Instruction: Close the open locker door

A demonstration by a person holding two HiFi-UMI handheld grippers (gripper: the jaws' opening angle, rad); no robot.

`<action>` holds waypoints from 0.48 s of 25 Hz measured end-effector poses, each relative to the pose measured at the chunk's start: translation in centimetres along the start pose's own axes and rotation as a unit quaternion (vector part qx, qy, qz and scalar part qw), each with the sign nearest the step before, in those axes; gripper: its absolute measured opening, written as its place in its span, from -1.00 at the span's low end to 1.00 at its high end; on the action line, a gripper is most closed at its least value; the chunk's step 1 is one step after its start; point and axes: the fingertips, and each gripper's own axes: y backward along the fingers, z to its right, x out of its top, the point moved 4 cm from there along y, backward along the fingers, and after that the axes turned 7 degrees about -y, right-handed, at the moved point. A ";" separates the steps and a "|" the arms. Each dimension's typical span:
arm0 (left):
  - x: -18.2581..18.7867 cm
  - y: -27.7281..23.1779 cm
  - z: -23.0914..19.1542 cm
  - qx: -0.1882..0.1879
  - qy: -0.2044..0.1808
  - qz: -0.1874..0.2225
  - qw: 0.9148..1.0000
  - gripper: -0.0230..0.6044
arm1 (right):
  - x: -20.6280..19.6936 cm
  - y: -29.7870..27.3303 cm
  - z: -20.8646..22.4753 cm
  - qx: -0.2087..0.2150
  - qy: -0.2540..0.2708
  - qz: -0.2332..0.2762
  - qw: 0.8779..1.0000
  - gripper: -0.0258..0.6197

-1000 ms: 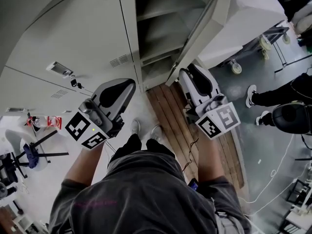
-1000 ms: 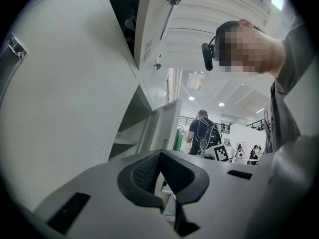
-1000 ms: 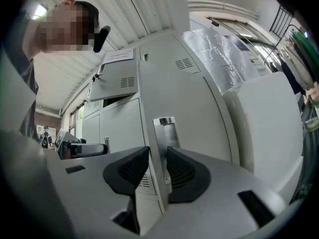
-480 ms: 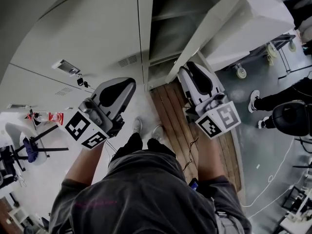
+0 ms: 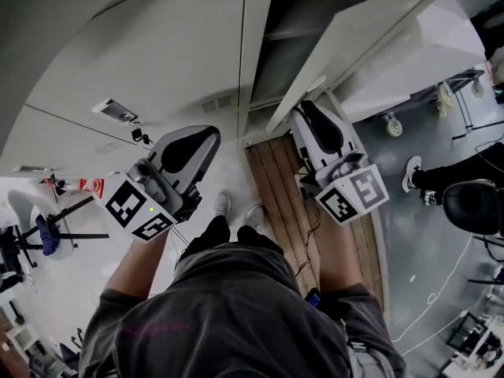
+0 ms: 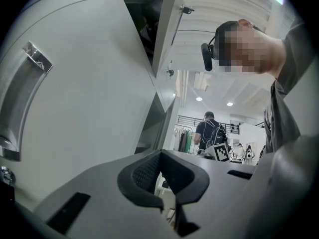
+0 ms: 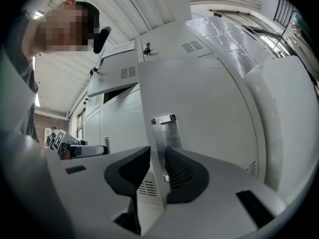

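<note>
Seen from above, the locker door [image 5: 370, 46] stands ajar at the right end of the locker bank [image 5: 157, 61], swung out over the floor. The right gripper [image 5: 311, 113] has just been narrowing onto the door's free edge. Its own view shows the pads seemingly pressing on that edge beside the metal handle plate [image 7: 163, 133] (which cannot be seen from above). The left gripper [image 5: 206, 136] hangs before a closed door, jaws drawn together and empty. The likely risks are that the thin edge slips free mid-swing, or that the jaw behind the door gets pinched against the frame.
</note>
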 end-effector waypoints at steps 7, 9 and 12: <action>0.4 0.1 -1.0 0.012 -0.002 0.000 1.000 -0.88 | 0.1 -1.6 0.1 0.012 -0.002 -0.005 1.000 -0.60; 0.4 0.1 -1.4 0.016 -0.003 0.001 1.000 -0.88 | 0.0 -2.1 0.2 0.016 -0.002 -0.006 1.000 -0.60; 0.3 0.1 -1.9 0.022 -0.003 0.002 1.000 -0.88 | -0.2 -2.9 0.3 0.021 -0.003 -0.009 1.000 -0.61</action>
